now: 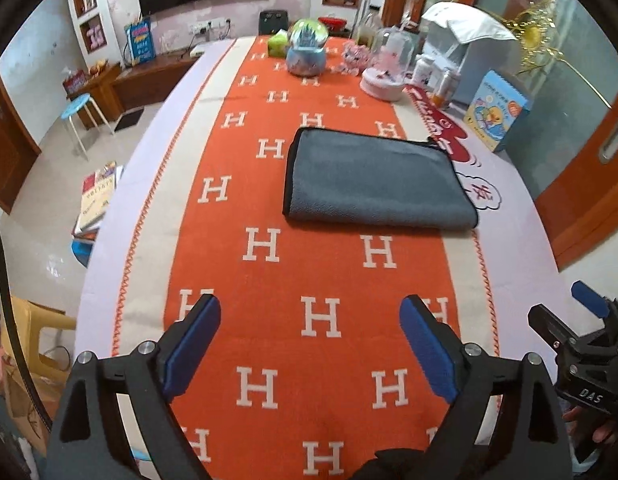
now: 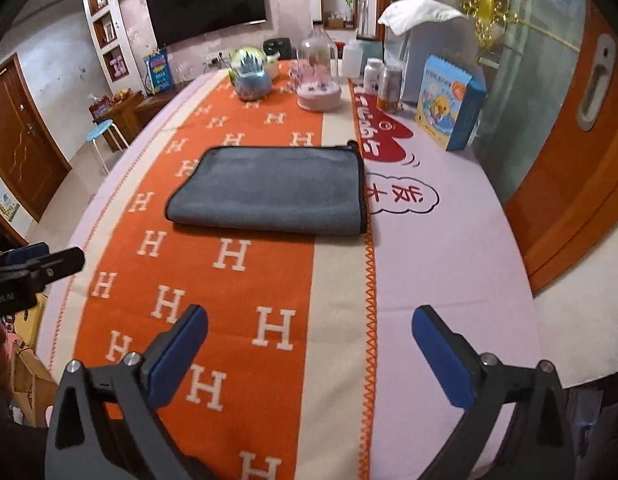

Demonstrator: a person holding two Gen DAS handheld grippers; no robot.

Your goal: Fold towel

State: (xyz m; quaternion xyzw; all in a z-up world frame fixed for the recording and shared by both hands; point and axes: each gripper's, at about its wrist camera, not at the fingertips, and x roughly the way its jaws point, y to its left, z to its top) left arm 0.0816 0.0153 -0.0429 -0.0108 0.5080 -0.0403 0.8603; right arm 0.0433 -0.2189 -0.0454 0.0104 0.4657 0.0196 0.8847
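Note:
A grey towel (image 1: 373,180) with a black hem lies folded flat on the orange H-patterned cloth (image 1: 309,280) in the middle of the table; it also shows in the right wrist view (image 2: 269,194). My left gripper (image 1: 311,310) is open and empty, well short of the towel's near edge. My right gripper (image 2: 311,322) is open and empty, also held back from the towel, over the cloth's cream border. The right gripper also shows at the right edge of the left wrist view (image 1: 569,312), and the left gripper's fingers (image 2: 41,258) at the left edge of the right wrist view.
At the table's far end stand a snow globe (image 1: 307,50), a pink glass-domed ornament (image 2: 319,76), bottles (image 2: 383,82) and a blue picture box (image 2: 449,102). A blue stool (image 1: 79,108) and a stack of books (image 1: 97,200) stand left of the table. An orange door (image 2: 581,152) is at right.

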